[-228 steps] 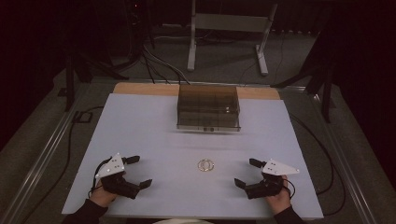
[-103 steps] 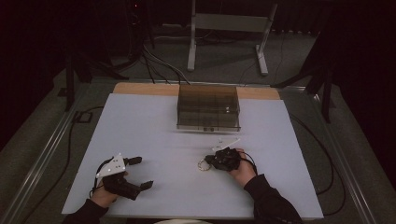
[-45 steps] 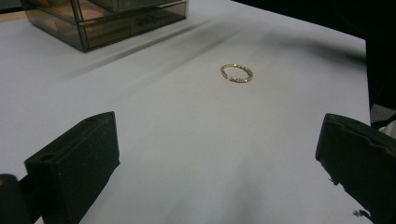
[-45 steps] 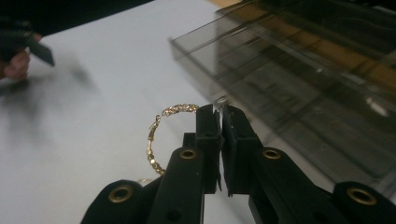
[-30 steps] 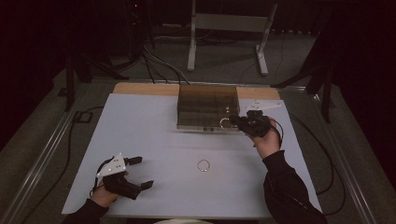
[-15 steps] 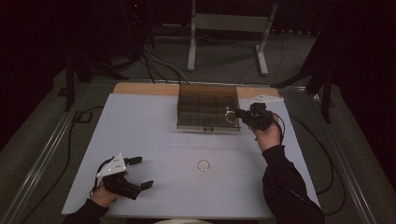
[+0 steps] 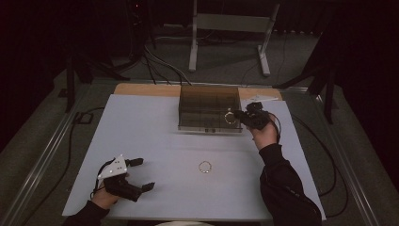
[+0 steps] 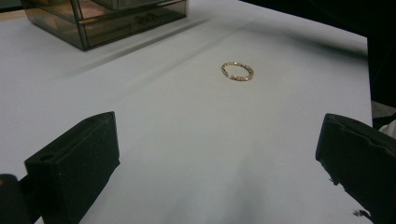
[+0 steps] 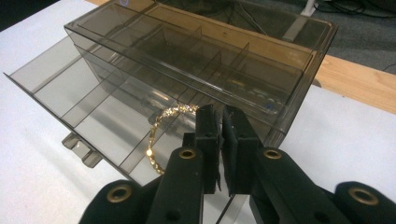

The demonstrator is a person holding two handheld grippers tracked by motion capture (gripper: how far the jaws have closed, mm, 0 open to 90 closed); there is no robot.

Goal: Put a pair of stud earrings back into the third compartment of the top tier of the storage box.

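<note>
The right gripper [image 9: 219, 126] has its fingers closed on a gold bracelet [image 9: 161, 135], over the smoky plastic organizer box [image 7: 207, 106]. The left gripper [image 7: 136, 174] rests on the white worktop [image 7: 155, 127], fingers wide open and empty, with a second gold bracelet [image 8: 237, 71] lying ahead.

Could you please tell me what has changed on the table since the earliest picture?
The right gripper took one gold bracelet from the table's middle and carried it over the smoky organizer box. The other bracelet and the open left gripper stayed put.
</note>
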